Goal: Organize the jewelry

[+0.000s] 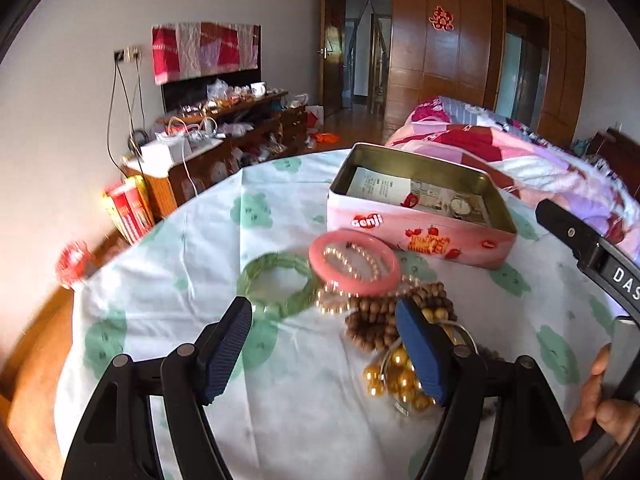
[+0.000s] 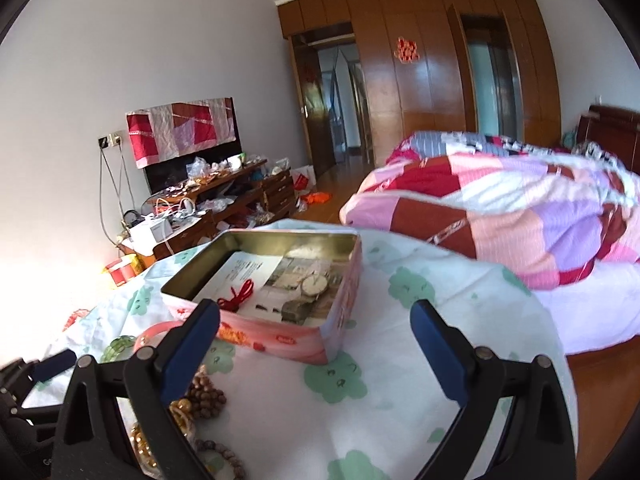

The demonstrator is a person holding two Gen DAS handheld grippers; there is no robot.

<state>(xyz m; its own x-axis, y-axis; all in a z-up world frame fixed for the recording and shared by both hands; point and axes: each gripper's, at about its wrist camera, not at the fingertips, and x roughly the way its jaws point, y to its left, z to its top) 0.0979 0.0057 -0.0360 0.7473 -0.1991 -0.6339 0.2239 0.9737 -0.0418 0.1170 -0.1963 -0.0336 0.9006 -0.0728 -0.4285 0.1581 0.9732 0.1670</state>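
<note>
An open pink tin (image 1: 420, 236), right of centre in the left view, holds printed paper (image 1: 380, 186), a red cord (image 2: 237, 295) and a watch (image 1: 460, 206); its side reads "Genji". The pink bangle (image 1: 354, 262), green bangle (image 1: 276, 284) and wooden beads (image 1: 376, 312) lie below it, centre frame. The left gripper (image 1: 324, 354) stands wide, empty. The right gripper (image 2: 316, 354) is spread wide, empty.

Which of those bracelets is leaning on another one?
The pink bangle: its near edge rests tilted on the gold and wooden beads, while the green bangle lies flat on the cloth.
</note>
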